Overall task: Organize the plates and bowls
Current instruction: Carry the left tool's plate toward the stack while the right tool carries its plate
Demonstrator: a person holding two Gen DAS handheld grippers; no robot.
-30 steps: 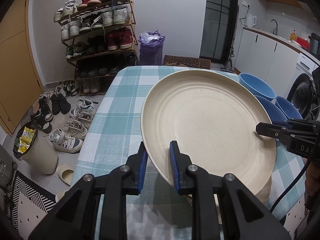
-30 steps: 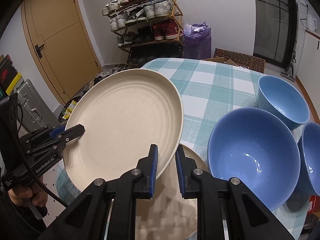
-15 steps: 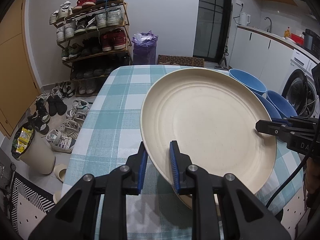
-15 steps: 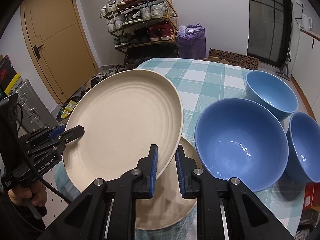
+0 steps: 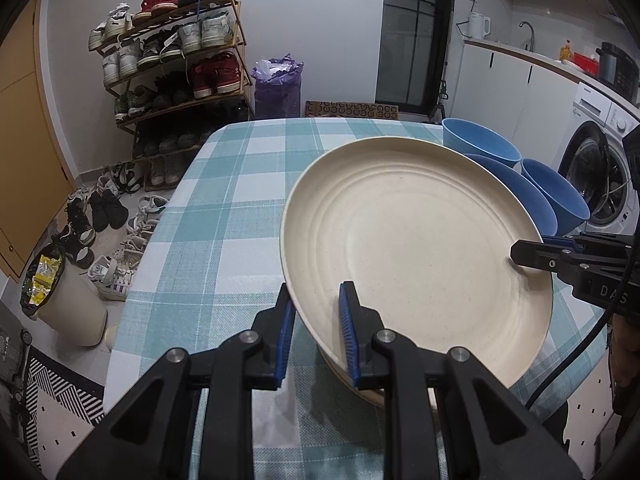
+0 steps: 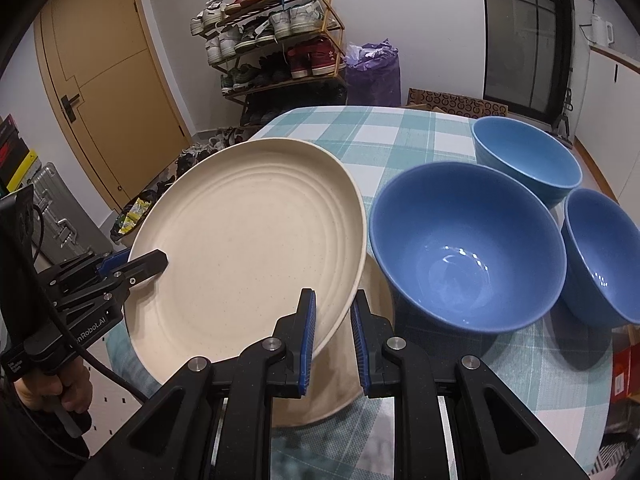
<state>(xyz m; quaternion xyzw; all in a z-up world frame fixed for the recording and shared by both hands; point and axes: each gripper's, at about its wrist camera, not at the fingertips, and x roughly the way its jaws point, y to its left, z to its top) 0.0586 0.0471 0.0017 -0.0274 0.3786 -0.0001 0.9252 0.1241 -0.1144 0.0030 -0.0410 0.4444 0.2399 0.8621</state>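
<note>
Nearest in the left wrist view, the left gripper is clamped on the plate, its blue pads pinching the rim at about 7 o'clock on the plate. In the right wrist view the right gripper grips the same plate at its 5 o'clock edge. The plate is cream and ribbed, held tilted above the table, so each gripper's lower pad is hidden behind the rim.

Under it lies a second plate, mostly covered; only a crescent shows at 5 o'clock below the held one, and in the left view just a sliver beside the fingers. Whether the two plates touch cannot be told.

At 3 o'clock of the plates sit three blue bowls: the big bowl just beside the held rim, the side bowl cut off by the frame edge at far right, and the far bowl behind them. In the left view the plate hides most of each.

At 9 o'clock in the right view a hand holds the left gripper's handle, partly cut off.

Beyond the table's far edge stand a shoe rack and a purple bag; the lowest shelves are dark and hard to read.
</note>
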